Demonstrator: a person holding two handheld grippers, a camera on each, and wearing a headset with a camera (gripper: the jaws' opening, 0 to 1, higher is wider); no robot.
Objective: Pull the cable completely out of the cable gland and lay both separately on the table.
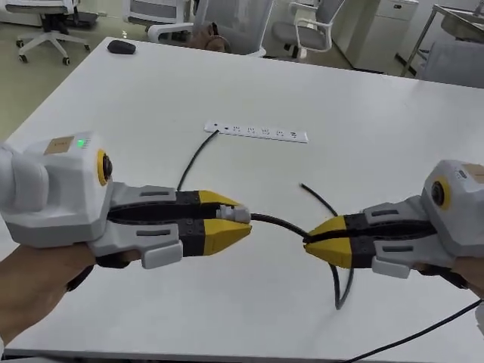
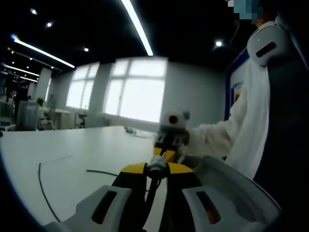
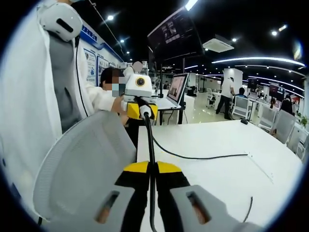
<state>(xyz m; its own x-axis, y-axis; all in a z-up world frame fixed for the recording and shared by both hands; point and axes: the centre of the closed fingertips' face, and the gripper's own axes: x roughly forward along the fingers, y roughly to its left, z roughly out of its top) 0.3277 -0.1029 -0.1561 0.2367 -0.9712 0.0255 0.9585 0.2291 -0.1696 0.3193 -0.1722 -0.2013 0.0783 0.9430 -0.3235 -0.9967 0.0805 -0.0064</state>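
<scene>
Just above the white worktop, the left gripper has its fingers clamped on the cable gland and the right gripper pinches tight the black cable running between them, with a power strip beyond and a mouse near the far edge.

**Grey, black and yellow, worn with white**

Pairs pale grey moulded shells with black mid-sections and pointed yellow tips on the left claw and the right claw alike. Wears a long white sleeve.
</scene>
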